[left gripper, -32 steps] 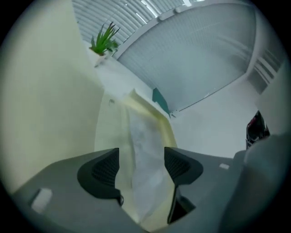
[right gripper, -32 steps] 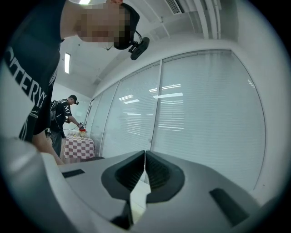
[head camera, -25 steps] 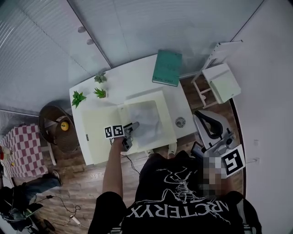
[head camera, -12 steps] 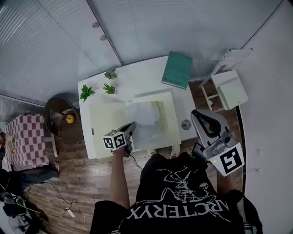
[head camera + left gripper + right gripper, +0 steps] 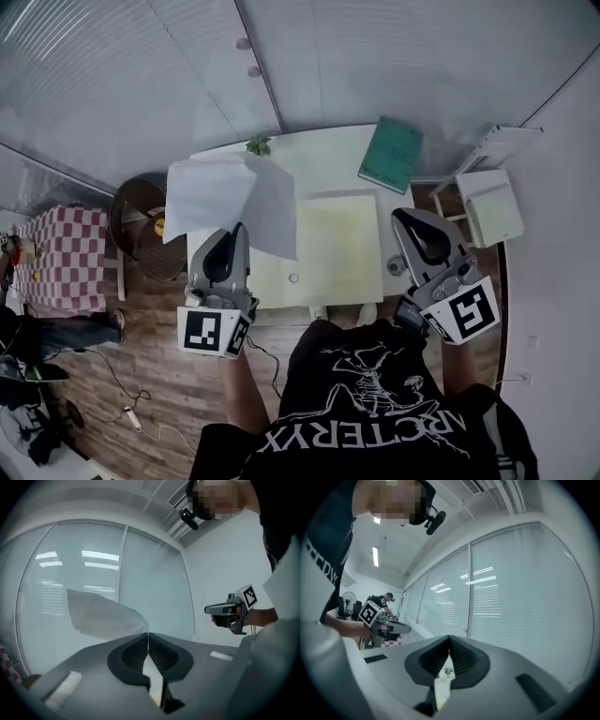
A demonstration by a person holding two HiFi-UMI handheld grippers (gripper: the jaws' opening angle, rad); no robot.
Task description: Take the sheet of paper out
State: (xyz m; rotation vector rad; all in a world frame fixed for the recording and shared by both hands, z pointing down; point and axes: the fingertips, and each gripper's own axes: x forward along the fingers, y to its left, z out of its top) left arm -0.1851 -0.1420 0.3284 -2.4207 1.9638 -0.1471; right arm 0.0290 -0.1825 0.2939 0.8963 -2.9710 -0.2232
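The thin white sheet of paper [image 5: 230, 199] hangs in the air over the left part of the white table [image 5: 323, 155]. My left gripper [image 5: 240, 228] is shut on its lower edge. In the left gripper view the sheet [image 5: 101, 616] fans up and to the left from the closed jaws of the left gripper [image 5: 148, 637]. The pale yellow folder [image 5: 342, 248] that held the sheet lies flat on the table. My right gripper [image 5: 401, 214] hovers at the folder's right edge. Its jaws are shut on nothing, as the right gripper view shows for the right gripper [image 5: 450, 641].
A green book [image 5: 392, 155] lies at the table's far right. A small plant [image 5: 258, 145] stands at the far edge. A white stool [image 5: 497, 202] stands to the right, a round wicker chair [image 5: 141, 211] and a checked cloth [image 5: 61, 262] to the left. Glass walls rise behind.
My left gripper closed on the sheet down in the folder, then rose high and rolled, and drew the sheet out up and to the left. The right gripper shifted a little.
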